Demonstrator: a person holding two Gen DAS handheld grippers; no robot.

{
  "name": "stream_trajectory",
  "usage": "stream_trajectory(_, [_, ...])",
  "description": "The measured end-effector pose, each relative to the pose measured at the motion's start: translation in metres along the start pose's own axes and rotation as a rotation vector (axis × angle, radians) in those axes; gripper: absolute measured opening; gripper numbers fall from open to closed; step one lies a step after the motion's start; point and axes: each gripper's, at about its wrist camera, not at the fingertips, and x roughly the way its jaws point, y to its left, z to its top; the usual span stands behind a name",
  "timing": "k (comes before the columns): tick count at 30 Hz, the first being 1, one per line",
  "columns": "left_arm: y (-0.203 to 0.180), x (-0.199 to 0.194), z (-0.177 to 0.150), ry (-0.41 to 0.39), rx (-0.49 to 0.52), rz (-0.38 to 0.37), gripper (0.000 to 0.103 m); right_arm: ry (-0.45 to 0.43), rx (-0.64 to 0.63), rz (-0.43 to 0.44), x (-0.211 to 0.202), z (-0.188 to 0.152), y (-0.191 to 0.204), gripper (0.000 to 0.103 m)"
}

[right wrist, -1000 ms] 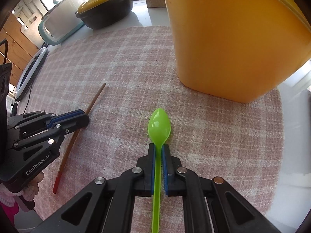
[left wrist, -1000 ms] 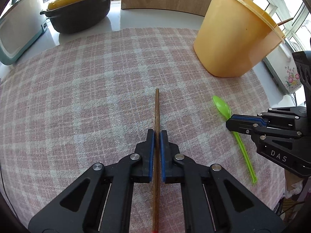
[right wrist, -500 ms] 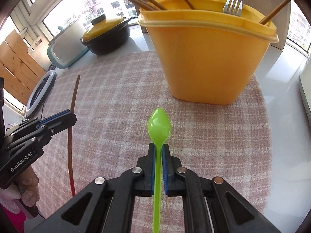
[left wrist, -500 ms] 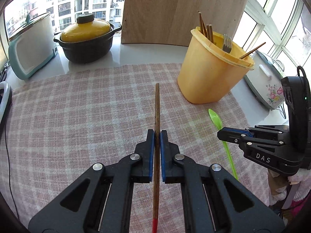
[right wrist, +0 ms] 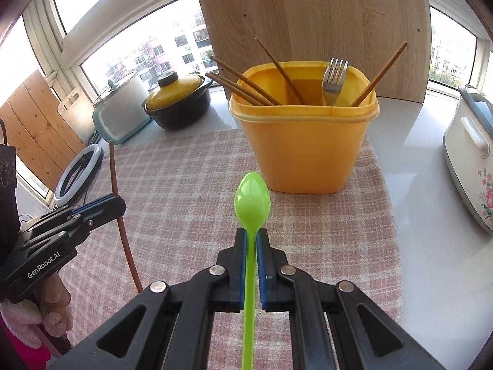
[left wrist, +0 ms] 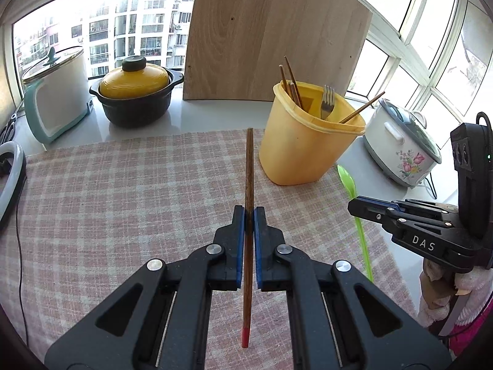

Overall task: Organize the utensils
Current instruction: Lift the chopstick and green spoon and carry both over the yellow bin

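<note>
My left gripper (left wrist: 249, 215) is shut on a brown chopstick (left wrist: 249, 166) with a red end, held in the air above the checked cloth. My right gripper (right wrist: 251, 237) is shut on a green plastic spoon (right wrist: 252, 197), bowl forward, also lifted. The yellow utensil tub (right wrist: 308, 148) stands just beyond both, holding several chopsticks and a metal fork (right wrist: 333, 80). It shows in the left wrist view (left wrist: 302, 154) to the right of the chopstick tip. The right gripper with the spoon (left wrist: 348, 182) shows at the right there; the left gripper (right wrist: 101, 206) with its chopstick shows at the left of the right wrist view.
A pink checked cloth (left wrist: 123, 203) covers the counter. A black pot with a yellow lid (left wrist: 135, 98) and a white-teal cooker (left wrist: 55, 92) stand at the back left, a wooden board (left wrist: 271, 37) behind the tub, a floral rice cooker (left wrist: 400, 148) to the right, a ring light (right wrist: 77, 172) at the left.
Both grippers have risen from the cloth with the chopstick and the spoon held, and tilted up, so the tub's open top and the window now show.
</note>
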Motion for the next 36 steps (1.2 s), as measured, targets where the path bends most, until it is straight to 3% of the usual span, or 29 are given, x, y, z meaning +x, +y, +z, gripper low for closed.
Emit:
stream_trajectory(19, [-0.028, -0.043, 0.06, -0.141, 0.031, -0.086, 0.003, -0.208, 0.047, 0.015, -0.075, 0.049, -0.012, 0.004])
stream_trajectory(36, [-0.054, -0.02, 0.129, -0.224, 0.013, -0.09, 0.003, -0.299, 0.017, -0.026, -0.088, 0.101, -0.034, 0.004])
